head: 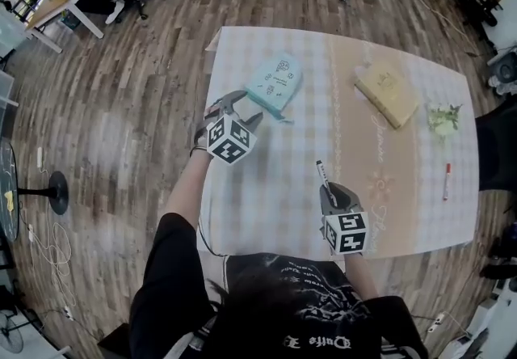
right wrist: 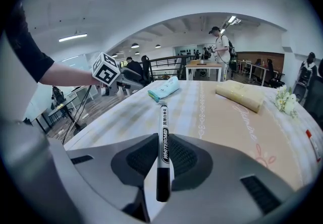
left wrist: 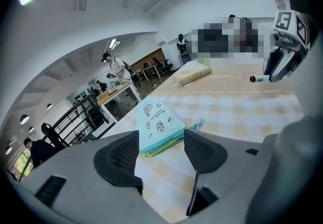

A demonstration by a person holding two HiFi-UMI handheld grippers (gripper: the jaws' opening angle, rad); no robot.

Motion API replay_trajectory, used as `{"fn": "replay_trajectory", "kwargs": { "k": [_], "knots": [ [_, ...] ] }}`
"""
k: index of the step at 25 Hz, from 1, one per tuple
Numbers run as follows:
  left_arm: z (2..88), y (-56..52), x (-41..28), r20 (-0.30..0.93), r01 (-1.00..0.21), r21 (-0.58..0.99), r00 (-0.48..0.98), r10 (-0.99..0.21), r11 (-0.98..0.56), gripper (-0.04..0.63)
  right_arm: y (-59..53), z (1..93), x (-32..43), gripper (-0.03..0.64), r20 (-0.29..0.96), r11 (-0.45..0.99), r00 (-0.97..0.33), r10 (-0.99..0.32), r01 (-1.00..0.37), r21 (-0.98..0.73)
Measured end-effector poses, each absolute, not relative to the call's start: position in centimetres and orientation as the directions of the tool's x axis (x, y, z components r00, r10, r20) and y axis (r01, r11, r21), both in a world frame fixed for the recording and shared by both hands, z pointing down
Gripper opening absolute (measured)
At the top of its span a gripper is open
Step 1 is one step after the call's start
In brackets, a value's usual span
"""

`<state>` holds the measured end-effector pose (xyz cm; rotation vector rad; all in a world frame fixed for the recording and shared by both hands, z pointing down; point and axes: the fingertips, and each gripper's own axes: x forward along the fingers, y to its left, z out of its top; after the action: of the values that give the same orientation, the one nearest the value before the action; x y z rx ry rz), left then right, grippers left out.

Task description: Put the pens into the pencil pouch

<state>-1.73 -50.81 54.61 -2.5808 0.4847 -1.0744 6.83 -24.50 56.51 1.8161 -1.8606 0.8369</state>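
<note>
A teal pencil pouch (head: 275, 84) with small drawings lies flat near the table's far left edge. My left gripper (head: 245, 108) hovers just short of its near end, open, with nothing between the jaws. In the left gripper view the pouch (left wrist: 159, 127) lies straight ahead of the gripper (left wrist: 161, 143). My right gripper (head: 327, 194) is over the near middle of the table, shut on a black-capped whiteboard marker (head: 324, 178) that sticks out forward. In the right gripper view the marker (right wrist: 163, 140) is clamped between the pads. A red pen (head: 446, 181) lies at the table's right side.
A tan book-like case (head: 388, 92) lies at the far right of the table, with a small bunch of flowers (head: 443, 119) beside it. The checked tablecloth (head: 275, 187) runs to the left table edge, with wood floor below. Desks and chairs stand further off.
</note>
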Motion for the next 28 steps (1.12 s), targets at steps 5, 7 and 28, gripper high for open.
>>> {"fn": "replay_trajectory", "kwargs": {
  "k": [5,7,28],
  "knots": [
    [57.5,-52.8,-0.6,0.677,-0.083,-0.451,0.617,-0.401,-0.889,0.299,-24.9,57.5,7.0,0.074,0.686,-0.039,-0.069,-0.724,-0.989,-0.140],
    [58.8,-53.6,-0.3,0.704,-0.032,-0.464,0.593,-0.391,-0.885,0.299,-25.1,57.9,7.0,0.074,0.695,-0.040,-0.071,-0.715,-0.989,-0.143],
    [63.5,-56.7,2.3,0.831,0.080,-0.344,0.490,-0.264,-0.936,0.059,-27.4,59.4,6.7,0.074,0.706,-0.034,-0.096,-0.702,-0.985,-0.168]
  ]
}}
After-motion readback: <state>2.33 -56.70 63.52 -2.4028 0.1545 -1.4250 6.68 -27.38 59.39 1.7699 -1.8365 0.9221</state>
